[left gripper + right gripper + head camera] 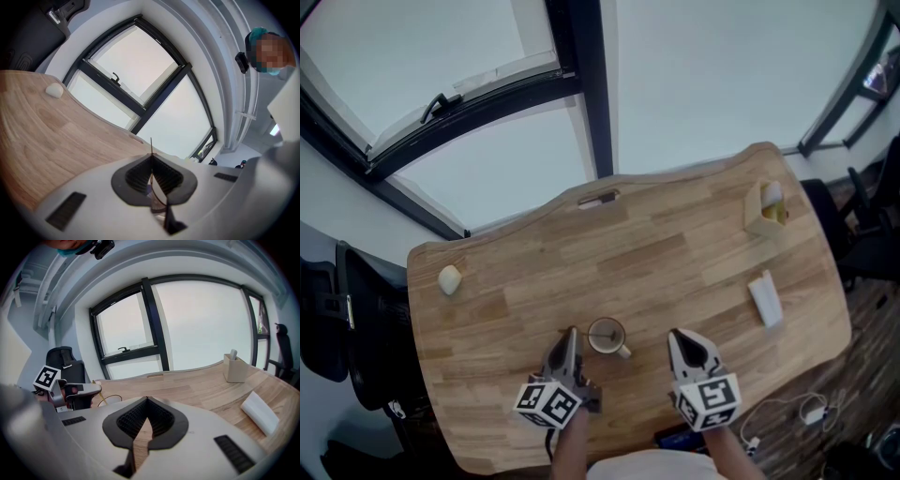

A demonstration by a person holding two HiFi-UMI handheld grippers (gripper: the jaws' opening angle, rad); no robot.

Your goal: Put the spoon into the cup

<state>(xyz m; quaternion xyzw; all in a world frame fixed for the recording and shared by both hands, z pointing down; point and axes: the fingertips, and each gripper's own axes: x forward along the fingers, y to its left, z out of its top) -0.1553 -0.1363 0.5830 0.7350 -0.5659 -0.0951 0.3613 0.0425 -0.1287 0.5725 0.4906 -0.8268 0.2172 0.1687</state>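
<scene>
Left gripper (572, 334) is clamped fully closed on the spoon (151, 146): a thin metal piece sits edge-on between the pads and pokes out past the tips. It sits low over the wooden table (656, 253) with its tips just left of the cup (607, 335). Can't tell whether the spoon's far end is inside the rim. The cup stands upright at the near edge, between the two grippers, handle toward the right gripper (677, 337). That one has its jaw tips together with nothing between them, only bare wood showing through the gap lower down. Only markings visible are black-and-white square patterns on the marker cubes (548, 401). Far right of the table: a wooden holder (762, 214) and a white packet (766, 300), print on either too small to read. A pale lump (450, 279) sits at the left edge.
</scene>
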